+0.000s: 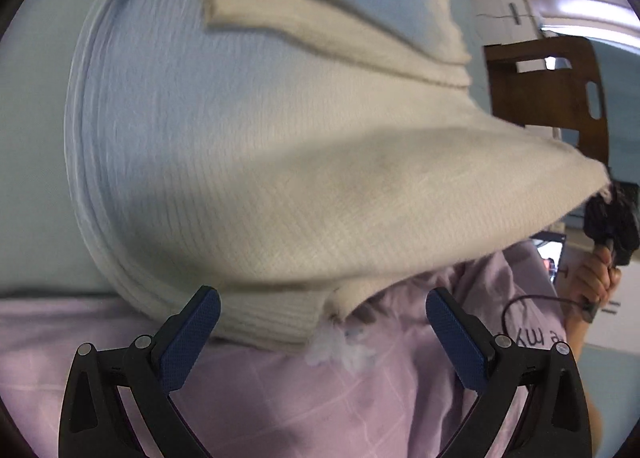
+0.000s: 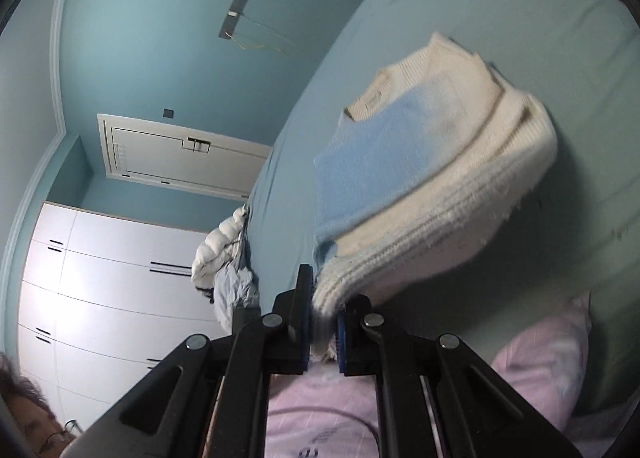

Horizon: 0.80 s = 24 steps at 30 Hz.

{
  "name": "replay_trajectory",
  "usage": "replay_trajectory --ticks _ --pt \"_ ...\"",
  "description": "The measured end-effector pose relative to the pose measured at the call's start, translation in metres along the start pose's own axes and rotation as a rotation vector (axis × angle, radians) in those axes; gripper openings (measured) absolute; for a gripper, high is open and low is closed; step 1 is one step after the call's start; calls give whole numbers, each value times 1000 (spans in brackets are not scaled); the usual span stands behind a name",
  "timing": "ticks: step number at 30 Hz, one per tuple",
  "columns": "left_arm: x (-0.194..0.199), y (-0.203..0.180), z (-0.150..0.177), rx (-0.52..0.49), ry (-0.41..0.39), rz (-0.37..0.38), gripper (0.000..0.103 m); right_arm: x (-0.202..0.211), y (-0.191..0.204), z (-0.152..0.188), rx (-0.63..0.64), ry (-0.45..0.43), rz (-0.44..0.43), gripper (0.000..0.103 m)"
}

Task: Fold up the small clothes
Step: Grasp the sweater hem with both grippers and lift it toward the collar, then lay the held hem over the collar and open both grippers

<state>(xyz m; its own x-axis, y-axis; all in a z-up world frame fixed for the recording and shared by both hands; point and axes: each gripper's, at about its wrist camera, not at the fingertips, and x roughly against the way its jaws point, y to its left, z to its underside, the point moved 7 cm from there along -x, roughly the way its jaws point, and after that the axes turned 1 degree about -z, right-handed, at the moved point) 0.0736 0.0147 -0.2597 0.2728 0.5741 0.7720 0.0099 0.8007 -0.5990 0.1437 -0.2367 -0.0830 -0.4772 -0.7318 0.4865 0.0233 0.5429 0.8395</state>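
The right gripper (image 2: 323,332) had its fingers clamped on the ribbed hem of the cream-and-blue sweater (image 2: 420,162), lifting it off the bed (image 2: 560,38), probably to fold it over. The left gripper (image 1: 322,322) stood wide, empty, near the hem. Motion blur obscured the sweater's far side.

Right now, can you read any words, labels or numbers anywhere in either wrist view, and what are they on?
Lilac garment, left wrist view: dark print at the right, upside down, roughly "my"; the rest is cut off.
Lilac garment, right wrist view: dark marks near the bottom edge, too blurred to read.
Sweater neck label: too small to read.
Nothing else legible.
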Motion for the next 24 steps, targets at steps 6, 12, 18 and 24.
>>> replay_trajectory --ticks 6,12,18,24 --pt "-10 31 22 206 47 36 103 -6 23 4 44 0 -30 6" --pt "-13 55 46 374 42 90 103 -3 17 6 55 -4 -12 6" --pt "-21 68 40 491 7 137 99 -3 18 7 72 -4 0 6" --pt "-27 53 46 472 45 146 20 -2 18 7 76 -12 7 6"
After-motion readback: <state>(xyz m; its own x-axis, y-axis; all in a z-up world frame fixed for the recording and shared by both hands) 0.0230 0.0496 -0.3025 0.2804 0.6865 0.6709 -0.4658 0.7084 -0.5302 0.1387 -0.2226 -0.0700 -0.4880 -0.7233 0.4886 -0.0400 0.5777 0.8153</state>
